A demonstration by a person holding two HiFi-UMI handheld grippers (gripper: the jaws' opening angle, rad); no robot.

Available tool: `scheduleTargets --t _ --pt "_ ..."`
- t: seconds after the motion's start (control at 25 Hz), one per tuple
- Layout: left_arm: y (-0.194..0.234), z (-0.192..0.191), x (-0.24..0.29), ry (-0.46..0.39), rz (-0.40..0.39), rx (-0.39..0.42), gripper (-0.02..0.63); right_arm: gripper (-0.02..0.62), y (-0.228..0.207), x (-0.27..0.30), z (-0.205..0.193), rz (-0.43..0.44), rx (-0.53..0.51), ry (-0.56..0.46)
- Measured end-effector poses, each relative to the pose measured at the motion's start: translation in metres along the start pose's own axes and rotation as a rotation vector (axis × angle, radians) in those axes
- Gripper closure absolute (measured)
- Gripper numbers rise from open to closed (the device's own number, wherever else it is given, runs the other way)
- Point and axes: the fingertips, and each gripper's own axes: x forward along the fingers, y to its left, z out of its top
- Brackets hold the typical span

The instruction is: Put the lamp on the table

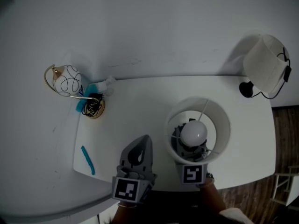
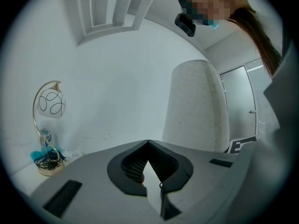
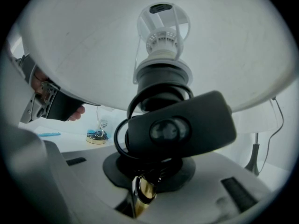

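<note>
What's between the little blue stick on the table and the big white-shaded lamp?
The grey left hand-held gripper sits between the blue stick and the white-shaded lamp, seen in the head view.

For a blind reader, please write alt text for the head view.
The right gripper holds a white-shaded lamp over a white table, the shut, empty left gripper beside it. A small globe lamp stands at the far left corner.

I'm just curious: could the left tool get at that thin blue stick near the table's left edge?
Probably yes. The left tool is empty, jaws together, and only bare table lies between it and the blue stick; it must open first.
</note>
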Motion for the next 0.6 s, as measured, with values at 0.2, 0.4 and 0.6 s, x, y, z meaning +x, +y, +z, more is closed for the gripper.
scheduleTargets --t 0.2,0.4,0.6 --pt "-0.002 -0.001 0.001 0.003 -0.007 0.005 0.607 0.54 -0.001 -0.001 -0.004 -0.01 0.014 0.005" --pt "-0.003 -0.002 0.001 0.006 -0.01 0.008 0.607 0.54 0.0 -0.001 -0.008 -0.013 0.037 0.005" --pt "-0.007 -0.003 0.001 0.007 -0.013 0.015 0.607 0.54 0.0 -0.002 -0.014 -0.015 0.068 0.017"
